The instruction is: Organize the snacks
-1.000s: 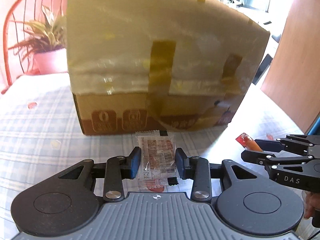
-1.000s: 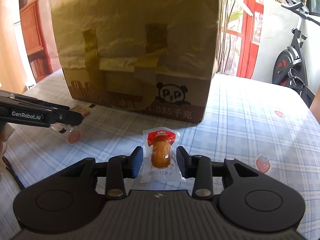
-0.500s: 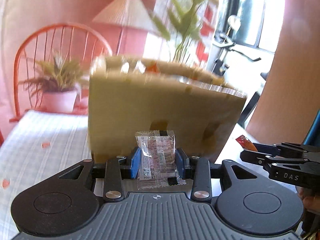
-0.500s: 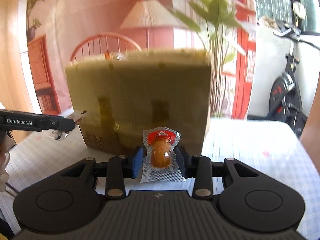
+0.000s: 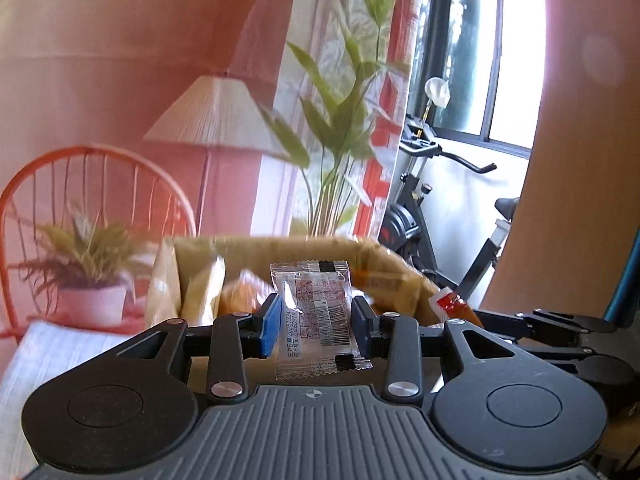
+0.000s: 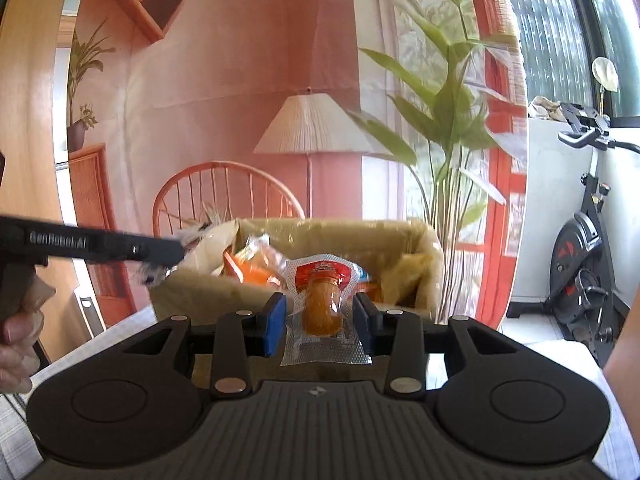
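My left gripper point(image 5: 315, 320) is shut on a clear snack packet with a barcode label point(image 5: 318, 312), held at the near rim of the open cardboard box point(image 5: 392, 264). My right gripper point(image 6: 320, 322) is shut on a clear sausage packet with a red top point(image 6: 323, 304), held just in front of the same box point(image 6: 404, 240). The box holds several orange and pale snack bags point(image 6: 252, 264). The right gripper and its packet show at the right of the left wrist view point(image 5: 452, 304); the left gripper shows at the left of the right wrist view point(image 6: 160, 250).
A potted plant point(image 5: 88, 280) in front of a red chair point(image 5: 96, 176) stands behind the box on the left. A checked tablecloth point(image 5: 52, 352) covers the table. A lamp, a tall plant and an exercise bike point(image 6: 580, 264) stand beyond. A wooden panel point(image 5: 560, 200) rises at the right.
Both grippers have risen from table level, with their packets, from in front of the box's side to its open top. The box's inside now shows.
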`<state>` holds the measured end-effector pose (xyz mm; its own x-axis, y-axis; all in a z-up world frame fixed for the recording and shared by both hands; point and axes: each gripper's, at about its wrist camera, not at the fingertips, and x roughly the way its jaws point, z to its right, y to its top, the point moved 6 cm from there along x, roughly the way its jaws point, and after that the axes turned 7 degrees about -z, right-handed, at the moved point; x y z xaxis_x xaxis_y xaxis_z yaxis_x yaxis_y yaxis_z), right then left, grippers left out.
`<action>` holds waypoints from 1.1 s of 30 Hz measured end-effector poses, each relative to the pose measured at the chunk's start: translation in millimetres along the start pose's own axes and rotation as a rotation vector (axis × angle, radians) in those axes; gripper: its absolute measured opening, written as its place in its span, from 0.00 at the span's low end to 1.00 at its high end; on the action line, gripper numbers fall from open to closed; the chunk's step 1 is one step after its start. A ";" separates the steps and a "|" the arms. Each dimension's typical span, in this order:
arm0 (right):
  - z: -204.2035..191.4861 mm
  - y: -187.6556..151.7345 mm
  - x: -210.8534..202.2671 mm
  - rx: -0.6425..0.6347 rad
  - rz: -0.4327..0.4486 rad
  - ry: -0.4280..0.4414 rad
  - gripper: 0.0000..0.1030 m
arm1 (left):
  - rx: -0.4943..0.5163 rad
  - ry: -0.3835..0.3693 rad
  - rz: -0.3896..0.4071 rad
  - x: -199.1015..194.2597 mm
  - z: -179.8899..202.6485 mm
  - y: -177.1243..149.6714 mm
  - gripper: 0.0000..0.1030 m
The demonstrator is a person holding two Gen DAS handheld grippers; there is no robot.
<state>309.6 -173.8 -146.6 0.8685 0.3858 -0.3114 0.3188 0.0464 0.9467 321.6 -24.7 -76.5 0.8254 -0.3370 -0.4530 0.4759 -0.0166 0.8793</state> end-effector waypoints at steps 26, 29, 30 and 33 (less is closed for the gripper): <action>38.6 24.9 78.0 0.021 -0.063 -0.047 0.48 | 0.056 0.069 -0.142 87.2 -21.7 35.4 0.62; 35.9 29.4 69.4 0.016 -0.052 -0.061 0.59 | 0.064 0.068 -0.130 75.4 -19.9 39.7 0.69; 34.2 30.8 65.2 0.016 -0.046 -0.065 0.62 | 0.067 0.066 -0.121 70.4 -18.8 41.9 0.70; 27.4 34.9 51.8 0.016 -0.032 -0.074 0.73 | 0.068 0.070 -0.093 53.2 -16.2 46.9 0.80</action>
<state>376.1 -177.4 -132.1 0.8832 0.3156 -0.3469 0.3521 0.0422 0.9350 392.8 -28.2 -61.7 0.7991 -0.2642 -0.5401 0.5316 -0.1091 0.8399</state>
